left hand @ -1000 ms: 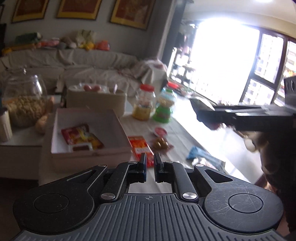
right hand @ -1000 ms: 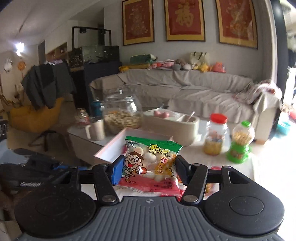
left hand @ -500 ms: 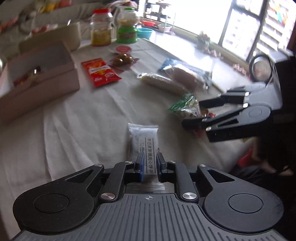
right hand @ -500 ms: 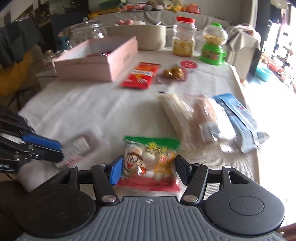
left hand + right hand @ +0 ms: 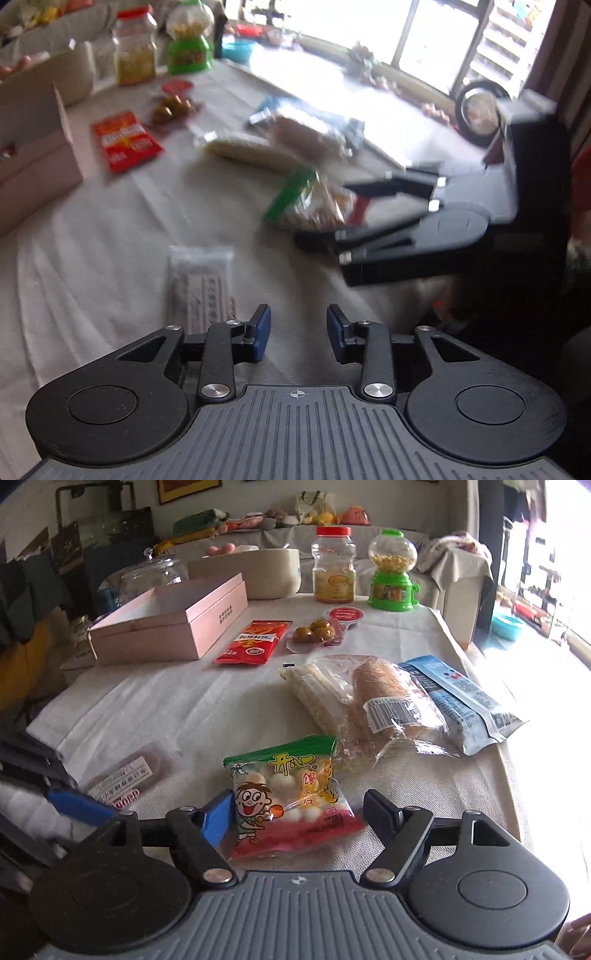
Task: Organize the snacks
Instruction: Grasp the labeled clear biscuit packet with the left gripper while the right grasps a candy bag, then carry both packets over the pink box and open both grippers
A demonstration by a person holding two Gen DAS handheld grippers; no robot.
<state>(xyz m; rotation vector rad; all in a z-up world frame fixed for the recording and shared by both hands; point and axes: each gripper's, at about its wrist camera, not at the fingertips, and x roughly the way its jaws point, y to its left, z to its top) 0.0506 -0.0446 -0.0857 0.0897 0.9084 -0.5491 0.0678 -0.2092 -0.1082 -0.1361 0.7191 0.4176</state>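
Both tools low over the cloth-covered table, releasing. The right gripper has just been opening: the green-topped snack bag lies flat on the cloth between its jaws, the black finger standing clear of it and the blue pad at most brushing its edge. The left gripper has likewise just been opening and holds nothing; the white wrapped bar rests on the cloth just ahead and to its left. The pink box stands open at the far side (with a red packet beside it). To finish well, I would draw each tool straight back and up, jaws wide, so neither pad drags its packet.
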